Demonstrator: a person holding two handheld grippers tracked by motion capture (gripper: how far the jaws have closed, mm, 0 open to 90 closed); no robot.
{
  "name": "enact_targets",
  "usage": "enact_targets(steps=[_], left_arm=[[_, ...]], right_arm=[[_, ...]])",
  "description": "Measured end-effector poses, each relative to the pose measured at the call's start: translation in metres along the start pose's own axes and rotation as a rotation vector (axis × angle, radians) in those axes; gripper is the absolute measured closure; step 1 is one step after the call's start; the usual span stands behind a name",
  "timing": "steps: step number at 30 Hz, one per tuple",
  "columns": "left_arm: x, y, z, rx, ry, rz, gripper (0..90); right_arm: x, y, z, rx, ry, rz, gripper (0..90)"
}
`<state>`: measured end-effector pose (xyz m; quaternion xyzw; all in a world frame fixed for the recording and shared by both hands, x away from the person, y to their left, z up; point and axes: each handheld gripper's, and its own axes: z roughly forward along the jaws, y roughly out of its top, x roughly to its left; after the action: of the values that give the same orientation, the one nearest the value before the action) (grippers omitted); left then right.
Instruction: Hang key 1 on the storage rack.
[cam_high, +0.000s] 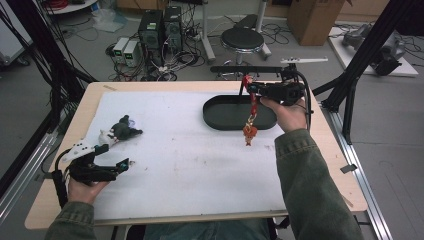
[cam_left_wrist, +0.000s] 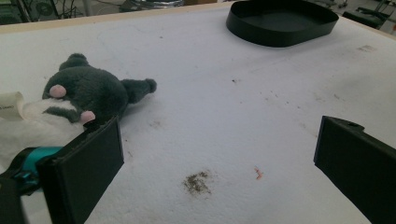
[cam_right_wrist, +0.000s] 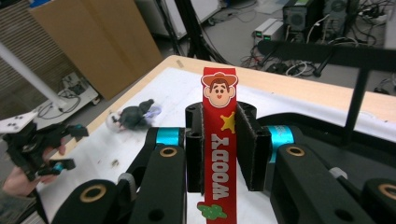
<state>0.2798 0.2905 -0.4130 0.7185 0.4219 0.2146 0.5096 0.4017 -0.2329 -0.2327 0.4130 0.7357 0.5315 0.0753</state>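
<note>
Right gripper (cam_right_wrist: 219, 144) clamps the red Woody strap (cam_right_wrist: 218, 154) above the black tray (cam_high: 220, 117).

Grey plush toy (cam_high: 123, 131) on white table cover (cam_high: 190, 160), stool (cam_high: 242, 40), computer towers (cam_high: 160, 27), cardboard box (cam_high: 312, 17)

Room lit dimly and evenly from above; no strong glare seen. White foam sheet covering wooden table (cam_high: 175, 165) appears greyish in high view, brighter in left gripper view. Soft, short shadow cast beside dark grey plush toy with pink patches (cam_left_wrist: 88, 93). Black oval plastic tray (cam_high: 220, 120) rendered as flat dark shape, little detail kept. Red printed "WOODY" strap (cam_right_wrist: 219, 158) shown sharp, colours saturated; background floor slightly soft. Near black jaws blurred in left gripper view. Straight lines bent near edges in gripper views.
</note>
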Motion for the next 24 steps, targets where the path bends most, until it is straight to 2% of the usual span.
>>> enact_targets(steps=[2,4,8,13,17,20,24], left_arm=[[0.000,0.000,0.000,0.002,-0.001,0.003,1.8],[0.000,0.000,0.000,0.003,-0.003,0.005,1.8],[0.001,0.000,0.000,-0.001,-0.005,0.003,1.8],[0.001,0.000,-0.001,-0.013,-0.012,-0.011,1.8],[0.001,0.000,-0.001,-0.019,-0.014,-0.013,1.8],[0.000,0.000,-0.002,-0.027,-0.011,-0.020,1.8],[0.001,0.000,-0.001,-0.029,-0.024,-0.019,1.8]], right_arm=[[-0.001,0.007,0.002,-0.003,-0.010,-0.004,75.2],[-0.005,0.015,0.004,-0.025,-0.002,0.018,75.2],[-0.011,0.029,0.012,-0.026,-0.010,0.027,75.2],[-0.018,0.047,0.018,-0.027,0.021,0.031,75.2],[-0.026,0.059,0.022,-0.025,-0.011,0.055,75.2],[-0.031,0.061,0.024,-0.046,-0.025,0.062,75.1],[-0.040,0.062,0.029,-0.037,-0.090,0.067,75.1]])
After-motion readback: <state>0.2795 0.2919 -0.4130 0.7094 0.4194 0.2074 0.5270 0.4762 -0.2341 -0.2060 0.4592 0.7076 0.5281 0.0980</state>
